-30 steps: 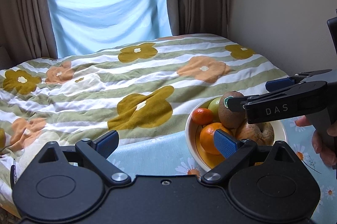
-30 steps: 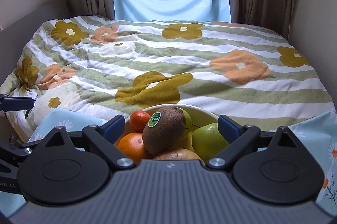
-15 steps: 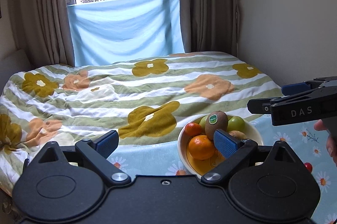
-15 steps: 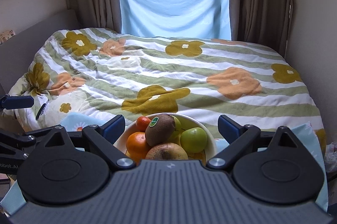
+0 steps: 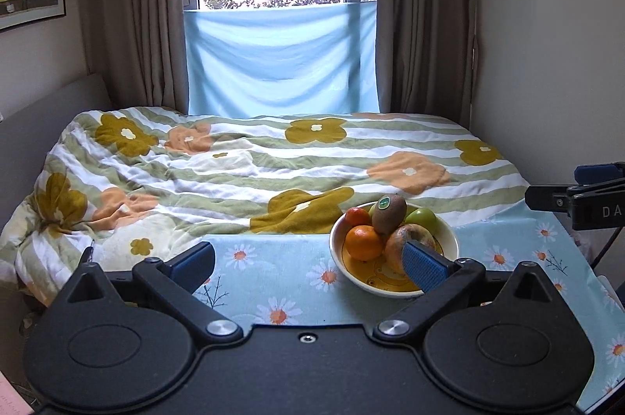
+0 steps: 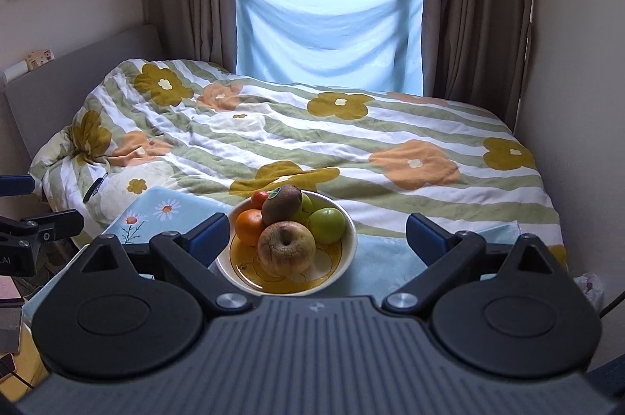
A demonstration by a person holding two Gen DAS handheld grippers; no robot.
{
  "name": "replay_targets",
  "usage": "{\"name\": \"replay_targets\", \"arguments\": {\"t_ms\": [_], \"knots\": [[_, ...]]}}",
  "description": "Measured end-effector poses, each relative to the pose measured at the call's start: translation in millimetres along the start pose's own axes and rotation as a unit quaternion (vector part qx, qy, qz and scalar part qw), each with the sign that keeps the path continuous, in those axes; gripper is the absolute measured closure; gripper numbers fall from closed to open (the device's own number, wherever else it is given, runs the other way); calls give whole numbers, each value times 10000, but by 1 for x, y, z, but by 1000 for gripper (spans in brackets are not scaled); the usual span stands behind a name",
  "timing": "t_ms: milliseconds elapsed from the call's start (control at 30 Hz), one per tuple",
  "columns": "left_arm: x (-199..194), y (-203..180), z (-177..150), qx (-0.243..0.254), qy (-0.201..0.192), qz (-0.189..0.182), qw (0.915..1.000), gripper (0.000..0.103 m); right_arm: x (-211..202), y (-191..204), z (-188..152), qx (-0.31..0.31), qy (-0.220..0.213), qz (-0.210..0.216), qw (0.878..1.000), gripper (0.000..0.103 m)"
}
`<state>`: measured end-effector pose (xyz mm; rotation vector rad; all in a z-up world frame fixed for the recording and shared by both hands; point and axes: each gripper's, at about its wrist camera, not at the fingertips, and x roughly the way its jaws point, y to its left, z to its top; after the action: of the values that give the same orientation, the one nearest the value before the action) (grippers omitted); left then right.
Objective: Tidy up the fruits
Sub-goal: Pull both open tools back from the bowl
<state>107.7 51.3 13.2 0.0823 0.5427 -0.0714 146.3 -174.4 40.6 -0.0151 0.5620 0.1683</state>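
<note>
A white bowl (image 6: 343, 260) with a yellow inside stands on the daisy tablecloth (image 6: 386, 258). It holds a brown kiwi (image 6: 281, 204) with a green sticker on top, an orange (image 6: 250, 226), a small red tomato (image 6: 258, 199), a green apple (image 6: 327, 225) and a wrinkled brown apple (image 6: 286, 249). The bowl also shows in the left wrist view (image 5: 449, 241). My left gripper (image 5: 308, 264) is open and empty, pulled back from the bowl. My right gripper (image 6: 317, 233) is open and empty, its fingers either side of the bowl but short of it.
The table with the light blue daisy cloth (image 5: 273, 282) stands against a bed with a flowered striped quilt (image 5: 273, 165). A window with a blue cloth (image 5: 281, 63) and curtains is behind. Walls close in on the right.
Both grippers have drawn back and up from the bowl. The bowl now looks smaller and farther, and more of the tablecloth and room shows.
</note>
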Motion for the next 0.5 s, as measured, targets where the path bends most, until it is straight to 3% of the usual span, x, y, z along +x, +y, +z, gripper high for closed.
{"name": "replay_targets", "arguments": {"t_ms": [133, 500], "knots": [[-18, 0, -19, 6, -53, 167, 9998, 0, -13, 0, -14, -96, 211, 100, 9997, 0], [-8, 17, -71, 483, 402, -147, 9979, 0, -13, 16, -57, 19, 482, 260, 9985, 0]]}}
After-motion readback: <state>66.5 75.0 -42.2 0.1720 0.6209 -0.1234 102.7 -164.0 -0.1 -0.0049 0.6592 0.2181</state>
